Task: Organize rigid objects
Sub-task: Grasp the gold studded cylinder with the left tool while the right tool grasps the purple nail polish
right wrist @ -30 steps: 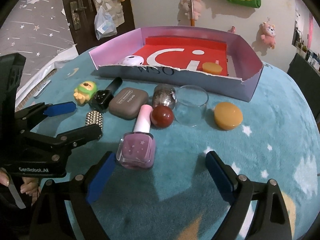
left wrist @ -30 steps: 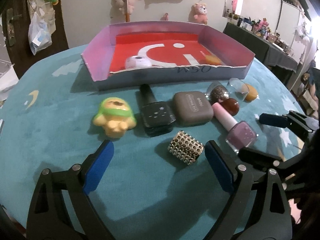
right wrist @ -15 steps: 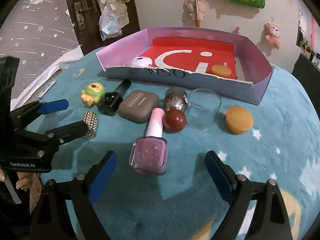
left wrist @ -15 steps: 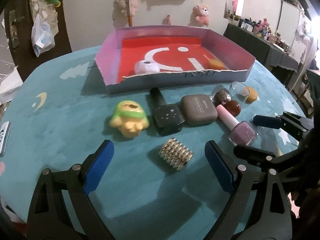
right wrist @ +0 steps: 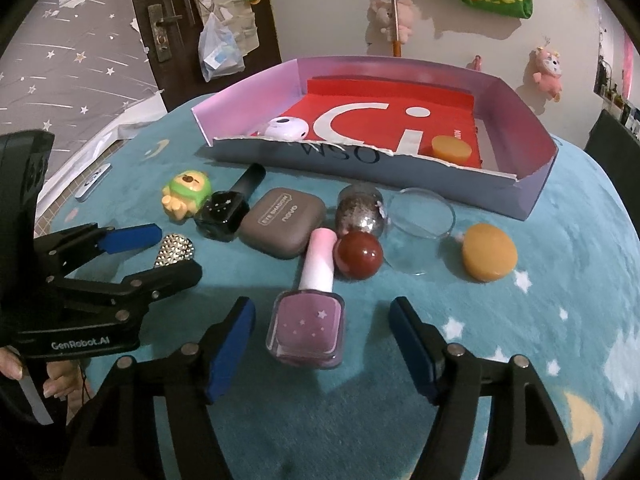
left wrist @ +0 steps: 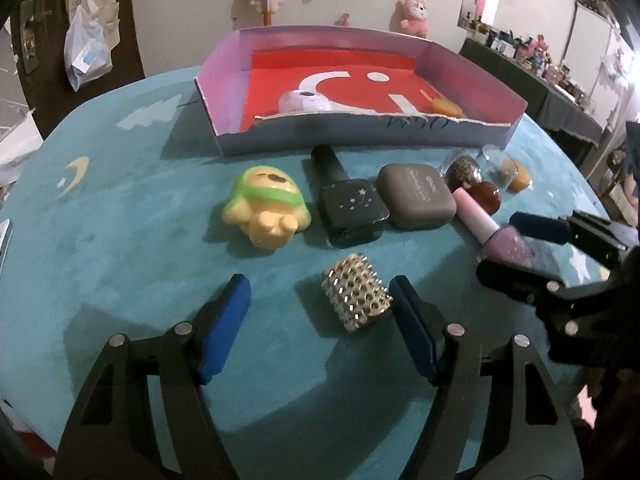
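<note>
Studded cylinder [left wrist: 356, 298] and pink polish bottle [right wrist: 307, 322] are the two picks in hand; both lie on the teal table [left wrist: 120, 240], in front of a row of small things and well short of the box [left wrist: 472, 132] at the back. The left tool [left wrist: 320, 330] straddles the cylinder with its jaws closing: the right pad looks to be at the studs, the left pad is clearly apart, so nothing is gripped yet. The right tool [right wrist: 322, 342] straddles the bottle's square base, jaws also closing, with a gap on both sides. This reads as the grasp step, done with both hands at once, with a white case [right wrist: 282, 130] and an amber disc [right wrist: 452, 148] already in the box. Next, each tool needs to finish closing squarely on its item, then lift clear of the neighbours and carry over the torn front wall. The cylinder may roll under a one-sided push; the bottle's neck lies just beside a red ball [right wrist: 357, 256], which may get nudged.
</note>
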A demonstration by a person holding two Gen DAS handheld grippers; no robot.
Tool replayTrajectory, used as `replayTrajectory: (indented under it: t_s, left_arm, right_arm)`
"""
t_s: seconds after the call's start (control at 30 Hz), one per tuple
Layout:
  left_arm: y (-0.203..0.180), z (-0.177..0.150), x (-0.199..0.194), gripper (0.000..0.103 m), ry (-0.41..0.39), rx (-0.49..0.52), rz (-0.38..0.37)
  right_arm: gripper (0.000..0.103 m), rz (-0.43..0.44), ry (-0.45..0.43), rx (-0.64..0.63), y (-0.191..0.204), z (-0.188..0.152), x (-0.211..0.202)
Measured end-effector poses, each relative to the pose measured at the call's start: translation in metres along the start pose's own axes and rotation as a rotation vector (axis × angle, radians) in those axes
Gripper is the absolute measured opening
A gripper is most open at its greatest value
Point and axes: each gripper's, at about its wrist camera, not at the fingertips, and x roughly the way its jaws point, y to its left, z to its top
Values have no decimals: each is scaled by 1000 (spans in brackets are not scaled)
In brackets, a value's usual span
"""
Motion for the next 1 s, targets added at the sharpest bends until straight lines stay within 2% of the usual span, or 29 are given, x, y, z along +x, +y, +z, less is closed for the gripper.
replayTrajectory:
  t_s: [0.17, 0.23, 0.33, 0.37, 0.4, 0.53, 0.8, 1.0]
  left_arm:
    - [4, 0, -1, 71, 0, 8, -6]
    - [2, 1, 0, 67, -6, 10, -7]
    - [-1, 3, 1, 47, -20, 12, -33]
    - [-2, 4, 1, 36, -26, 11, -42]
    - [-3, 4, 1, 36, -30, 9, -51]
    - [-6, 4, -5, 36, -45, -2, -87]
    - [-19, 7, -22, 36, -90, 19, -90]
    - [-26, 3, -22, 36, -98, 20, -109]
  right_arm:
    - [73, -3, 2, -6, 1, 0, 1]
    - [69, -4, 3, -13, 2, 1, 1]
    - [60, -12, 7, -31, 7, 1, 3]
    - [51, -15, 6, -41, 8, 2, 3]
    - [41, -20, 6, -52, 10, 1, 4]
    - [41, -19, -19, -68, 16, -2, -3]
    - [41, 6, -88, -62, 20, 0, -30]
    - [41, 18, -69, -50, 17, -1, -28]
